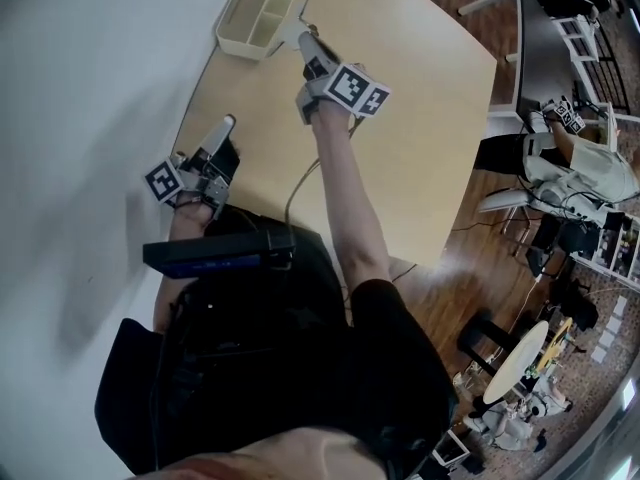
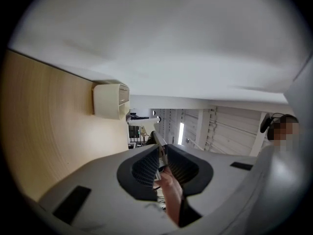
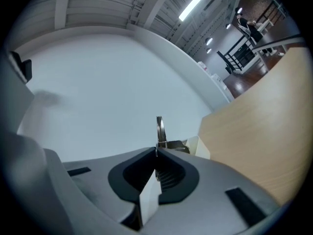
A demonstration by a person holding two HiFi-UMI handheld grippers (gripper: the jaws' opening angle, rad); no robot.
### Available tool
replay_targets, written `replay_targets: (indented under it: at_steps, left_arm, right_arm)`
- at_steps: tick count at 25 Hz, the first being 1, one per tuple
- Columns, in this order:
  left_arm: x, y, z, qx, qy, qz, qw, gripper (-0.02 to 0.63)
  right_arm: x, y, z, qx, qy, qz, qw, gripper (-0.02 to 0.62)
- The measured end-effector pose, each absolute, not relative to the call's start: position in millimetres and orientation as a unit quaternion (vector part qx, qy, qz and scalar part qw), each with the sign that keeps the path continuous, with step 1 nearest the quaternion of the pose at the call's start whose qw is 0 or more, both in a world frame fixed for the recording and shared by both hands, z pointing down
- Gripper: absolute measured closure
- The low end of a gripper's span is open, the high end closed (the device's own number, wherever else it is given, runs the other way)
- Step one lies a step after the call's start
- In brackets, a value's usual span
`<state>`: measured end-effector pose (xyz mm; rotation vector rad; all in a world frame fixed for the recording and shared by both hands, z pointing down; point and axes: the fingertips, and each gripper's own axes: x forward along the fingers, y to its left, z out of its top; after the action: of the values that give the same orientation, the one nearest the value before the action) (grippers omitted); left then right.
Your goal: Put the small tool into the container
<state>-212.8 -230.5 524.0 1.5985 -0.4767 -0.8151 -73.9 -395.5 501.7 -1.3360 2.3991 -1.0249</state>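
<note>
Though the tool (image 3: pixel 159 127) shows only edge-on in the right gripper view, as a thin metal strip with a rounded top, it plainly stands out past the tips of the right tongs (image 3: pixel 156 150), which are closed on its lower end. Its full shape, and how much of it sits between the pads, cannot be made out. Just behind it to the right peeks a corner of the cream container (image 1: pixel 257 18), the rest cut off by the tongs' own body.

From the head view the container sits at the far left corner of the tabletop (image 1: pixel 420 148), against the white wall (image 1: pixel 90 118), and the right tongs reach its right rim. The tool is too thin there to tell whether it hangs over a compartment or just beside the rim.

The left tongs (image 1: pixel 225 126) are at the tabletop's near left edge, well apart from the container, their jaws pressed together with nothing held. Through the gap beneath them shows a blurred strip of the person's arm (image 2: pixel 171 195).
</note>
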Motion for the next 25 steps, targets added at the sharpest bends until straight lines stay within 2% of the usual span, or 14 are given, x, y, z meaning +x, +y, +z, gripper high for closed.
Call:
replay_targets:
  at_steps: [7, 14, 25]
  left_arm:
    - [-225, -233, 515, 0.683, -0.245, -0.357, 0.588, 0.566]
    - [-228, -231, 511, 0.679, -0.254, -0.361, 0.586, 0.566]
    - [-227, -234, 508, 0.678, -0.251, -0.371, 0.583, 0.566]
  right_arm:
    - [-81, -455, 511, -0.474, 0.82, -0.319, 0.044, 0.603]
    - [-106, -463, 537, -0.48, 0.819, -0.314, -0.021, 0.603]
    - [-121, -465, 574, -0.493, 0.796, -0.311, -0.164, 0.603]
